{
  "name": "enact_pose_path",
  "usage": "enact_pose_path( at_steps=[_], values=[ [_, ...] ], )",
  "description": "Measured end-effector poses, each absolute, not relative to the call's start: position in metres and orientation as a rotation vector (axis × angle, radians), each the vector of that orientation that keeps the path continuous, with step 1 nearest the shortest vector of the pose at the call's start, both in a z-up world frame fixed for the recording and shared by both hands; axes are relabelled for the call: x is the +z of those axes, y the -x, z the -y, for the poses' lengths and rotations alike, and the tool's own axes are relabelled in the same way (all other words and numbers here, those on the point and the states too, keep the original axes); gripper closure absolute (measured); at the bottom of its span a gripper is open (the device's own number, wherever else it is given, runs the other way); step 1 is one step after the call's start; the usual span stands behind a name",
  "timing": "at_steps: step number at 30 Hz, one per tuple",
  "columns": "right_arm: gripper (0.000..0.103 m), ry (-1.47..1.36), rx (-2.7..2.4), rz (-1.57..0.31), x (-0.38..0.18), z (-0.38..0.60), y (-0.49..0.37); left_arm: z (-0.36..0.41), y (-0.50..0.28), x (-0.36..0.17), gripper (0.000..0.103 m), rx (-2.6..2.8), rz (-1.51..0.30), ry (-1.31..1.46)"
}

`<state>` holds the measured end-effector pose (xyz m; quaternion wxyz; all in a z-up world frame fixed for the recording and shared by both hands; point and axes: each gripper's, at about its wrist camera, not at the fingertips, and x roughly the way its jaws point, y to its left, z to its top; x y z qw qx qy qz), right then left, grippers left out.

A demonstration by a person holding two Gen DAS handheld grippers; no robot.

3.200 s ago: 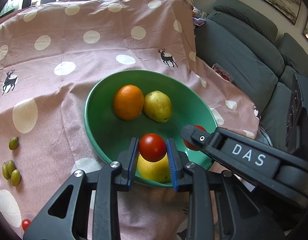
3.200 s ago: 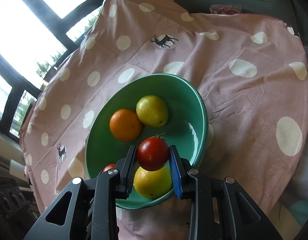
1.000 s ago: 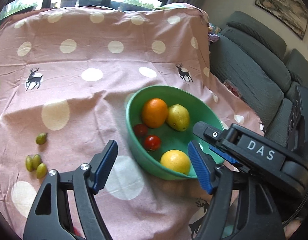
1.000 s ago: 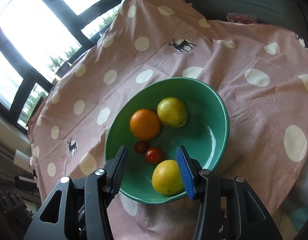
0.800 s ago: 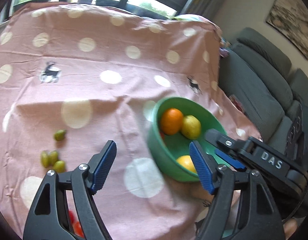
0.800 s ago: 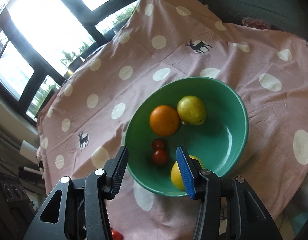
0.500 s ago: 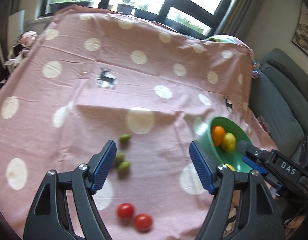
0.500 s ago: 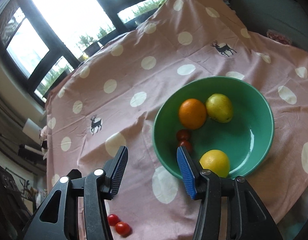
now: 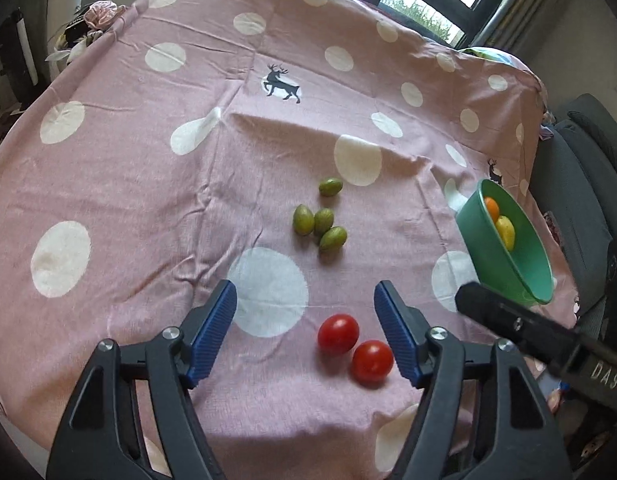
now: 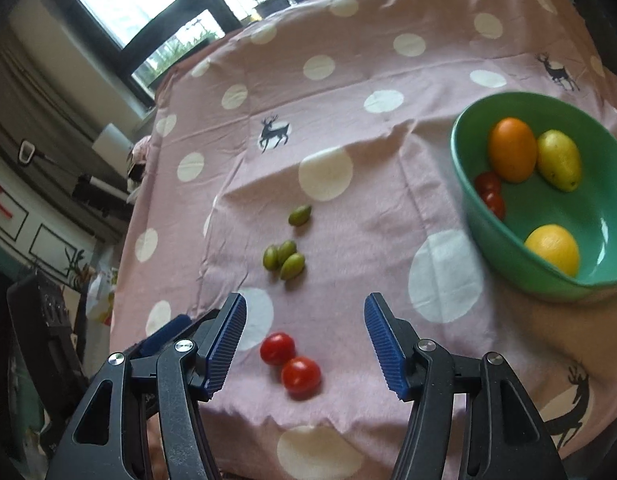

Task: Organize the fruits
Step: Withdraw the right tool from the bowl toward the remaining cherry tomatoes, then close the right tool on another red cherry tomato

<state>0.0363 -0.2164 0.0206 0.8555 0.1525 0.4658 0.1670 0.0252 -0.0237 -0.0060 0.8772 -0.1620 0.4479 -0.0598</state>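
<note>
Two red tomatoes (image 9: 354, 347) are seen lying side by side, touching, near the front edge of the pink dotted tablecloth (image 9: 156, 168), round, glossy and unmarked. Farther back toward the middle of the cloth, four small green oval fruits (image 9: 319, 220) are found: three bunched together and one set apart behind them. Toward the right edge a green bowl (image 10: 484, 236) is placed, in which an orange (image 10: 513, 149), a yellow-green pear-like fruit (image 10: 558, 165), a lemon (image 10: 553, 249) and two more tomatoes (image 10: 489, 192) against the near wall are held. The left gripper (image 9: 305, 330) is angled steeply down over the front of the cloth, its blue-padded jaws spread with nothing pinched; they have just been closing somewhat, and the two loose tomatoes are framed in the right half of the gap, the nearer one just beside the right pad without visible contact. The right gripper (image 10: 304, 340) is tilted down likewise just to its right, its jaws also spread and empty and just widened, with the same tomatoes seen low between them. From the left wrist view the bowl is shown edge-on, so only the orange and the yellow fruit can be made out inside. The right gripper's body is cut off at the lower right of that view, and the left gripper's pad is partly hidden behind the right gripper's left finger in the other.
</note>
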Motion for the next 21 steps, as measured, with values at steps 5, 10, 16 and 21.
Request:
enact_pose_path(
  at_steps=[5, 10, 16, 21],
  values=[
    [0.041, -0.303, 0.431, -1.061, -0.009, 0.197, -0.027, 0.010, -0.019, -0.008, 0.045, -0.106, -0.925, 0.387],
    [0.041, -0.272, 0.407, -1.116, -0.029, 0.178, -0.026, 0.005, -0.015, -0.012, 0.045, -0.085, -0.938, 0.397],
    [0.055, -0.221, 0.367, -1.130, -0.035, 0.175, -0.028, 0.005, -0.015, -0.016, 0.045, -0.092, -0.951, 0.405],
    [0.069, -0.214, 0.376, -1.126, -0.037, 0.175, -0.029, 0.014, -0.017, -0.016, 0.045, -0.111, -0.955, 0.395]
  ],
)
